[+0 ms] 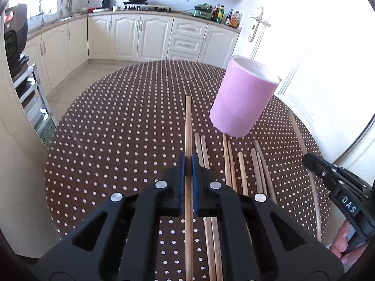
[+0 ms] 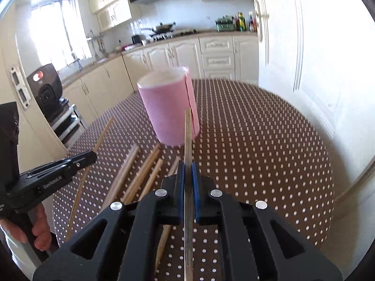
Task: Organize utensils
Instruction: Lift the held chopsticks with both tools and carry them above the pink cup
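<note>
A pink cylindrical holder (image 1: 243, 98) (image 2: 170, 110) stands upright on the dotted table. In the left wrist view my left gripper (image 1: 188, 158) is shut on one wooden chopstick (image 1: 188, 126), which points straight ahead, left of the holder. In the right wrist view my right gripper (image 2: 188, 164) is shut on another chopstick (image 2: 188, 131), whose tip reaches in front of the holder. Several loose chopsticks (image 1: 232, 164) (image 2: 140, 171) lie on the cloth just short of the holder. Each view shows the other gripper at its edge: the right one (image 1: 339, 180), the left one (image 2: 54, 171).
The oval table carries a brown cloth with white dots (image 1: 117, 128) (image 2: 257, 140). A thin curved stick (image 1: 311, 175) runs along the table's right rim. White kitchen cabinets (image 1: 152, 37) and a door (image 2: 293, 46) stand behind; a black appliance (image 2: 46, 91) sits at the left.
</note>
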